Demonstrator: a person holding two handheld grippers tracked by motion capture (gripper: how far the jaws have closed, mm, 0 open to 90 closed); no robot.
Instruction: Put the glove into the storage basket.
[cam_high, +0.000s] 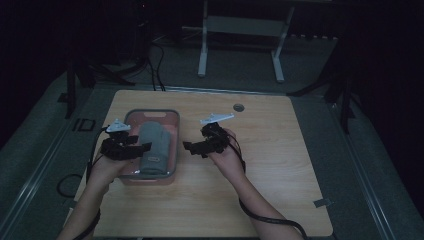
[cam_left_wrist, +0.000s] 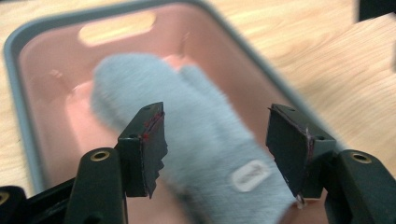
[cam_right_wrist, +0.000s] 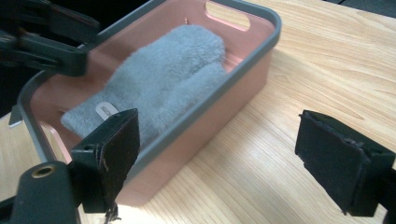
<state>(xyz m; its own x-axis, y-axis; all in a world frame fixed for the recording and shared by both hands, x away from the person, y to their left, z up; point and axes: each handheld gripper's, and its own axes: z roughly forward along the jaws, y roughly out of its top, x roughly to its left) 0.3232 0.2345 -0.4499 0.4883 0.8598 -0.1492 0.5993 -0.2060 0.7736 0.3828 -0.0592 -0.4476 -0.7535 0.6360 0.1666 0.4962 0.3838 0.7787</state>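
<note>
My left hand-held gripper (cam_left_wrist: 215, 144), jaws spread, hovers over the fluffy grey mitten (cam_left_wrist: 196, 135) lying lengthwise in the pink plastic bin (cam_left_wrist: 28, 140); the right hand-held gripper (cam_right_wrist: 219, 163) gapes empty alongside.

Grey mitten (cam_left_wrist: 196, 121) lies in pink tray (cam_left_wrist: 28, 140), jaws apart.

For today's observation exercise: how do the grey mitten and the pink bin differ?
The grey mitten is soft and fuzzy; the pink bin is hard and smooth. The mitten lies flat inside, while the bin stands on the wooden table and encloses it. The mitten bears a white label; the bin has a grey rim. Both are elongated.
</note>
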